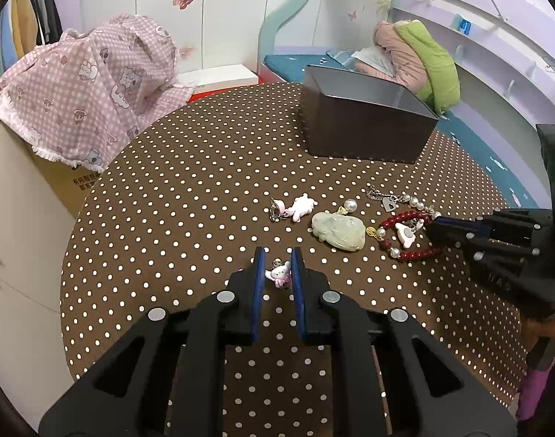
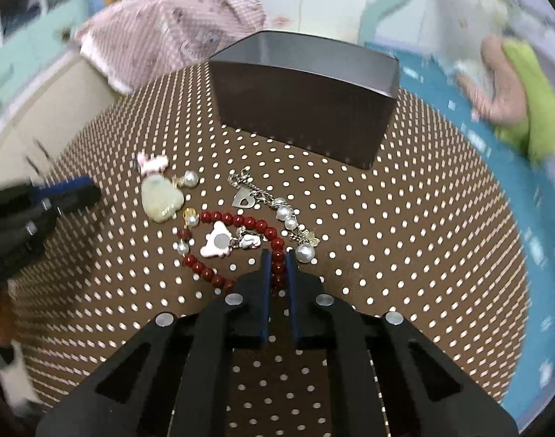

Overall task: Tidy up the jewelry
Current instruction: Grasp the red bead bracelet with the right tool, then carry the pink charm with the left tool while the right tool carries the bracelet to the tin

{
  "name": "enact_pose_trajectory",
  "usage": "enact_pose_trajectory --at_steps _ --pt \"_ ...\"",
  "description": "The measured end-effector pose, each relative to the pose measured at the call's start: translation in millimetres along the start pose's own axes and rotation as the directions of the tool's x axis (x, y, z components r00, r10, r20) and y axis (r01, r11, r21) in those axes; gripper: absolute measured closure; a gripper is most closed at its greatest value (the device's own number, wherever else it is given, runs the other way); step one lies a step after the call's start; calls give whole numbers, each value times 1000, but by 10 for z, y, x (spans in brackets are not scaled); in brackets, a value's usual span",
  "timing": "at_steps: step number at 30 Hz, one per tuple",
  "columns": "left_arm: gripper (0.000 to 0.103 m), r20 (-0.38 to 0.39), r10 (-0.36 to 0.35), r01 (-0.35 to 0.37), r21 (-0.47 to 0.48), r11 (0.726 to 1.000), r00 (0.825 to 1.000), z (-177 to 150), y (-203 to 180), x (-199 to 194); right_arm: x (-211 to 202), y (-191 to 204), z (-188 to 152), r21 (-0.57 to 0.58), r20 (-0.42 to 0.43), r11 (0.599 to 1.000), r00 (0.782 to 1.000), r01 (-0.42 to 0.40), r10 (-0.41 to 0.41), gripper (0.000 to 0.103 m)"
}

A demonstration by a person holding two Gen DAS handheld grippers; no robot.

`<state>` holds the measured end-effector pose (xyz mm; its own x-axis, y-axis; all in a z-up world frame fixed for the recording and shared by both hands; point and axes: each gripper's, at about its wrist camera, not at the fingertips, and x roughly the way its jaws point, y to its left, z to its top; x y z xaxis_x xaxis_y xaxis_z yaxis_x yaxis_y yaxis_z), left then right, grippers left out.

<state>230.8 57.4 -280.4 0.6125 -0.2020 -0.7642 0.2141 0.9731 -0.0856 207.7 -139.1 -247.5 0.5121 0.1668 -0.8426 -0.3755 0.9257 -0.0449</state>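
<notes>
Left gripper (image 1: 277, 266) parted around a small white-and-pink bunny charm (image 1: 279, 274), blue pads flanking it on both sides with a sliver of gap showing, so not yet pinched. Right gripper (image 2: 278, 262) nearly closed across the red bead bracelet (image 2: 241, 222), one stretch of beads running between the pads; looks clamped on the strand, though actual contact hard to confirm through the blur. Nothing lifted: bracelet and charm both flat on the polka-dot tabletop (image 1: 190, 167). Dark grey open box (image 1: 364, 120) at the far side of the tabletop, well apart from the pieces, only bare inner walls visible from here and its floor hidden, so contents unknown. Still loose on the cloth between grippers and box: pale green jade pendant (image 1: 337, 231) with a pearl at its top, pink bear charm (image 1: 302, 208) beside a small metal clasp piece (image 1: 275, 211), silver chain with heart tag and pearls (image 2: 273, 204), flat white-and-pink charm (image 2: 216, 242) lying inside the bracelet loop, large pearl drop (image 2: 304, 253) just right of the right gripper. Judged from this: sorting at its very beginning, two pickups in hand at best, none delivered as far as can be seen, every other piece untouched and awaiting its trip to the box.
</notes>
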Motion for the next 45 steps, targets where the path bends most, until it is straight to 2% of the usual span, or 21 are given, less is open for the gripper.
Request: enact_pose_trajectory --at_steps 6,13,19,25,33,39,45 --pt "89 34 7 -7 -6 1000 999 24 39 -170 -379 -119 36 23 97 999 995 -39 37 97" --pt "89 112 -5 6 -7 1000 994 206 16 -513 -853 -278 292 14 221 997 973 -77 72 97" --pt "89 177 -9 9 -1 1000 984 508 -5 -747 -1202 -347 558 3 317 998 946 -70 66 97" --pt "89 235 -21 16 24 1000 972 946 -109 -860 -1338 -389 775 11 384 998 922 -55 47 97" --pt "89 253 -49 40 41 998 966 1546 -334 -722 -1341 -496 1069 38 414 999 910 -35 16 97" --pt "89 203 -79 67 65 996 976 1890 -487 -423 -1156 -581 1266 42 388 999 922 -15 -3 97" --pt "89 127 -100 91 76 993 987 2081 -564 -56 -910 -693 1395 57 342 998 940 -23 2 97"
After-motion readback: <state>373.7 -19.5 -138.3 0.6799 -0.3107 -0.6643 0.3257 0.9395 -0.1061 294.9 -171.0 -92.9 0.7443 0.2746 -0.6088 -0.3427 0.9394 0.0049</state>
